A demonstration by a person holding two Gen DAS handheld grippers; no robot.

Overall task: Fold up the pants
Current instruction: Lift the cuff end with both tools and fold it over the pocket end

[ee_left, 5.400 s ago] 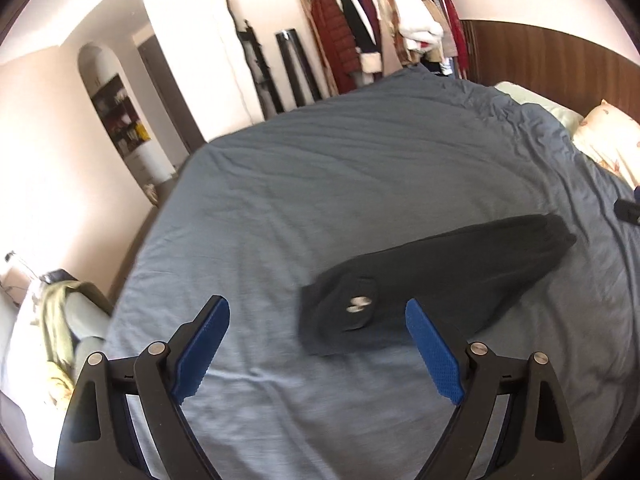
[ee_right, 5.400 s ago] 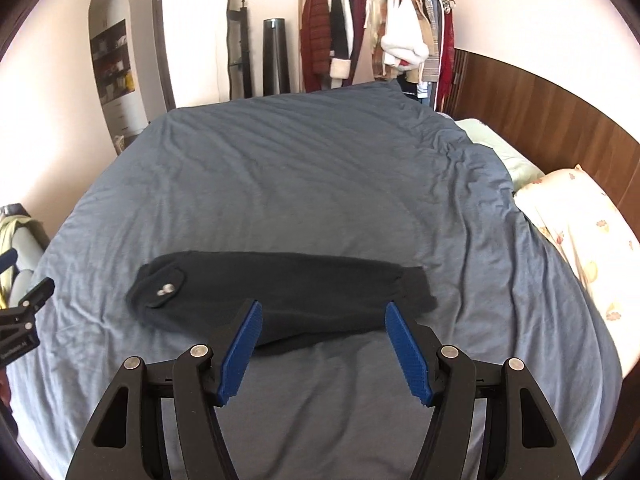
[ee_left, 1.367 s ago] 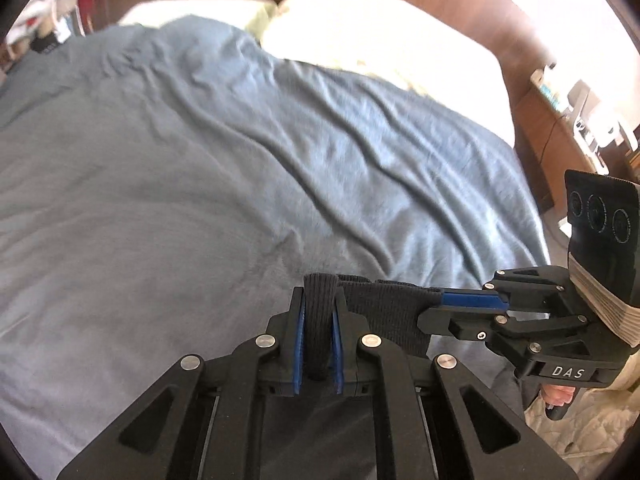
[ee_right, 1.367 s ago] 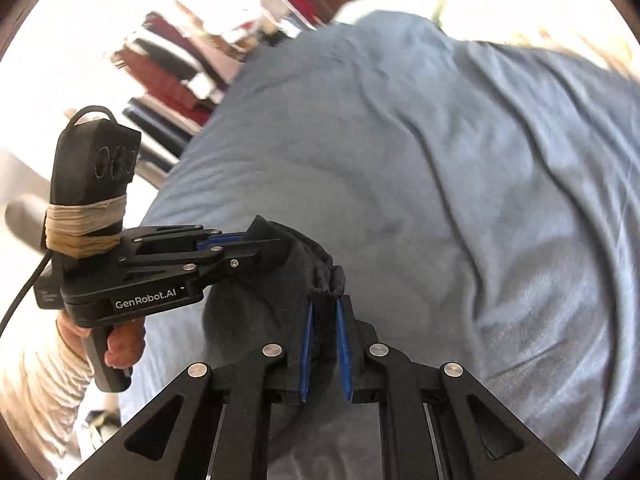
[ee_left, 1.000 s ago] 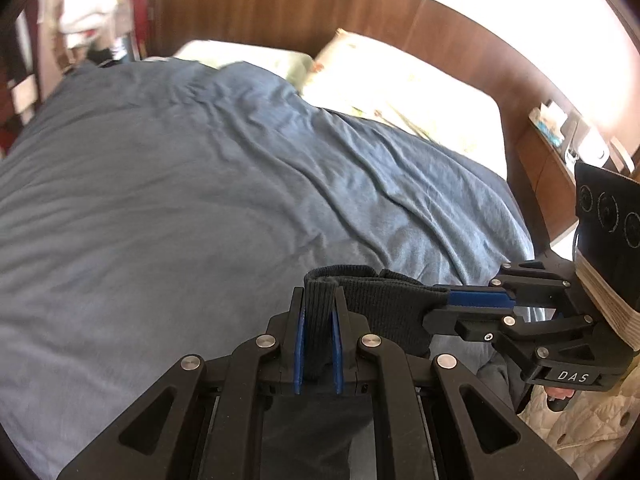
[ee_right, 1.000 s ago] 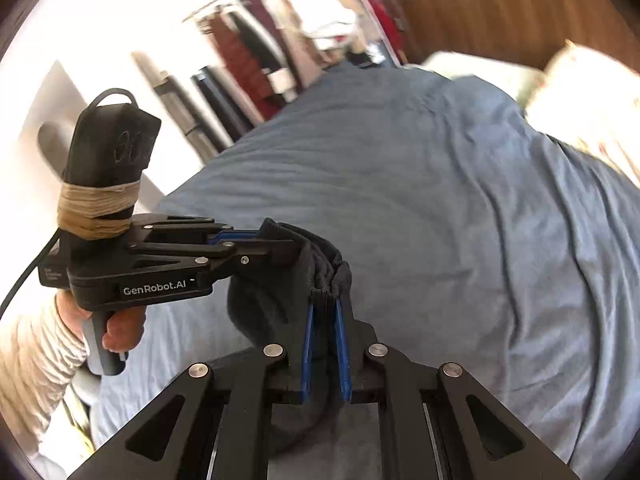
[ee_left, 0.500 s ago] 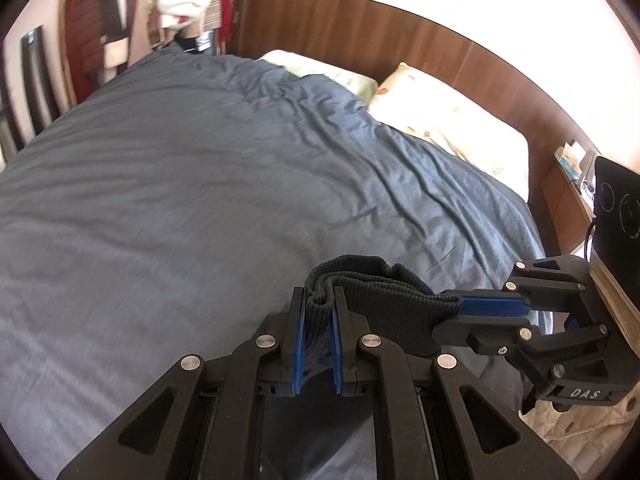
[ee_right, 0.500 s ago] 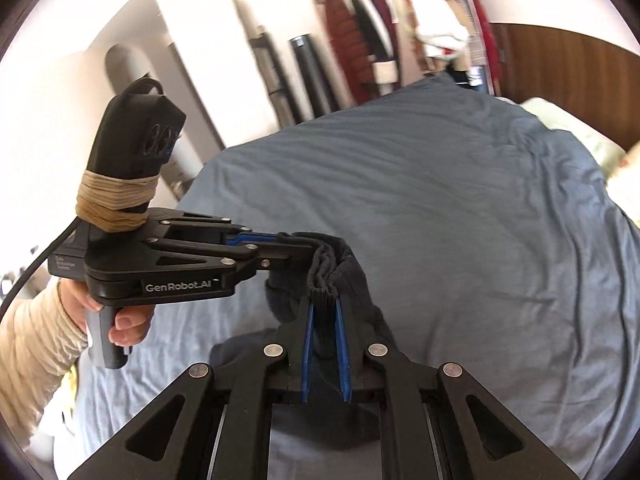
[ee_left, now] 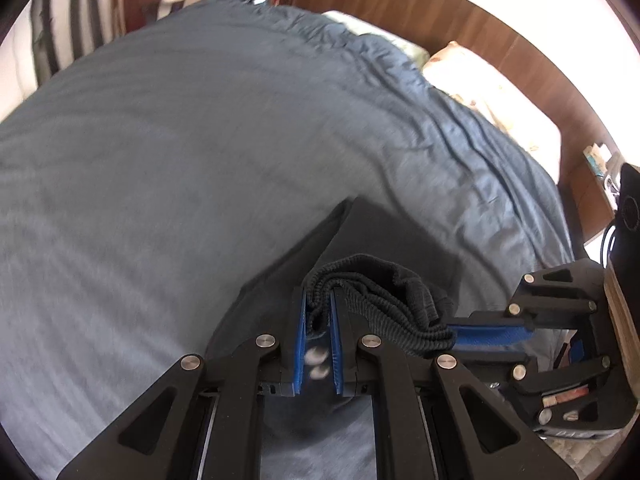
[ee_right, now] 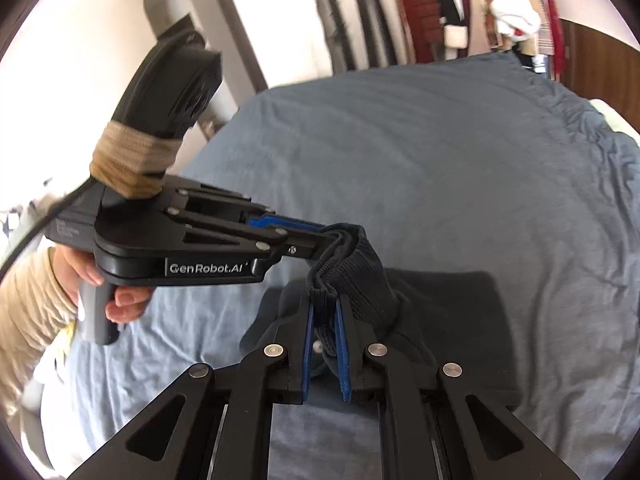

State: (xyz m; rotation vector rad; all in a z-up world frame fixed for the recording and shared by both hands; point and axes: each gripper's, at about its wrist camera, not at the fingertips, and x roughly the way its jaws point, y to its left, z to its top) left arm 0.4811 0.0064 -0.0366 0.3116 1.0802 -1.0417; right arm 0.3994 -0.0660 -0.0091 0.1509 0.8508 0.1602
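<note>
Black pants (ee_left: 384, 248) are being carried in mid-fold: the ribbed cuff end is being held up off the bed (ee_left: 168, 152), while the rest is already lying flat on the blue-grey duvet below, in what is judged to be one doubled layer.

Left to right in the left wrist view: left tongs (ee_left: 318, 300) are being kept clamped on the bunched ribbed hem, pads nearly together with cloth between them; right tongs (ee_left: 452, 330) are being kept clamped on the same hem just beside, coming in from the right edge. In the right wrist view the order is mirrored: left tongs (ee_right: 332, 236), held by a hand (ee_right: 120, 300) at the left, are biting the hem top; right tongs (ee_right: 322, 312) are pinching it just below.

Progress, as judged: lengthwise fold is done; the cuffs-to-waist fold is being made but not yet laid down. Left to do: lowering the hem onto the flat part, releasing, smoothing.

Versus the earliest frames: both tongs were being held wide apart and empty then, with the pants stretched full length on the bed. A second ago only bare duvet was being seen under the cuff; now flat black cloth is showing beneath it, with more of the bed's far side and the clothes rack (ee_right: 460, 4) in view.
</note>
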